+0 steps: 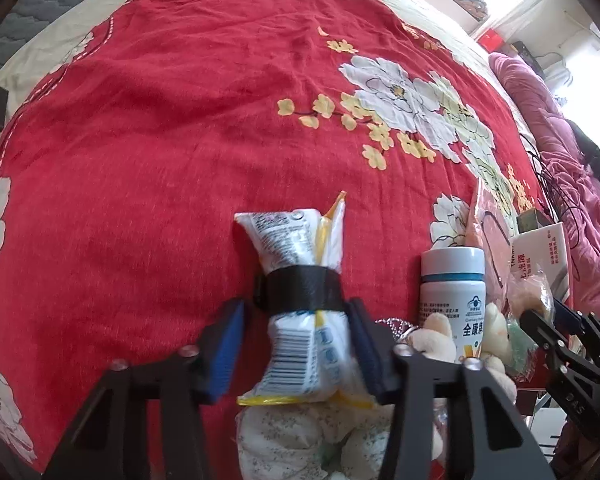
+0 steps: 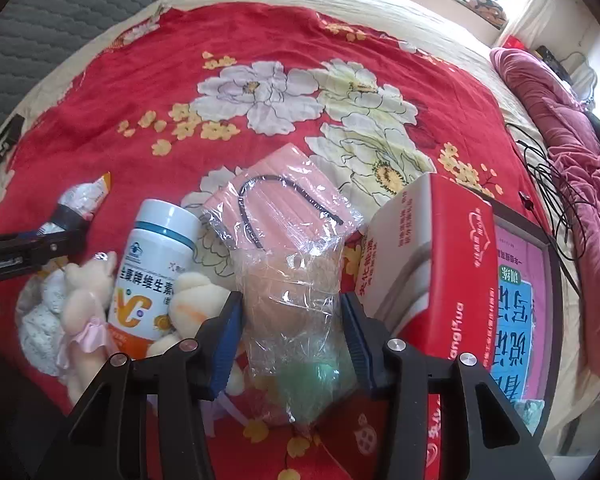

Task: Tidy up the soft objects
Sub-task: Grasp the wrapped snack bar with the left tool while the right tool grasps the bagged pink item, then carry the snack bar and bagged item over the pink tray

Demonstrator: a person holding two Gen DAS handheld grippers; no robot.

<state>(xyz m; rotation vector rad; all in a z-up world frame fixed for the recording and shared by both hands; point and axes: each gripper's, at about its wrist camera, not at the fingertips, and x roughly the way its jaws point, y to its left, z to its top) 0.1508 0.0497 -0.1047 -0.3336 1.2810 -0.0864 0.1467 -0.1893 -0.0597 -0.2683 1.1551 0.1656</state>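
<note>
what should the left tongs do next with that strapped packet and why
Probably close the left tongs on the white packet: it already sits between the open blue pads, bound by a black strap, apart from the white bottle on the red bedspread.

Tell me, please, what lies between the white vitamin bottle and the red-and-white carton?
In the right wrist view, a clear plastic bag of pink face masks lies between the white vitamin bottle and the red-and-white carton.
</note>
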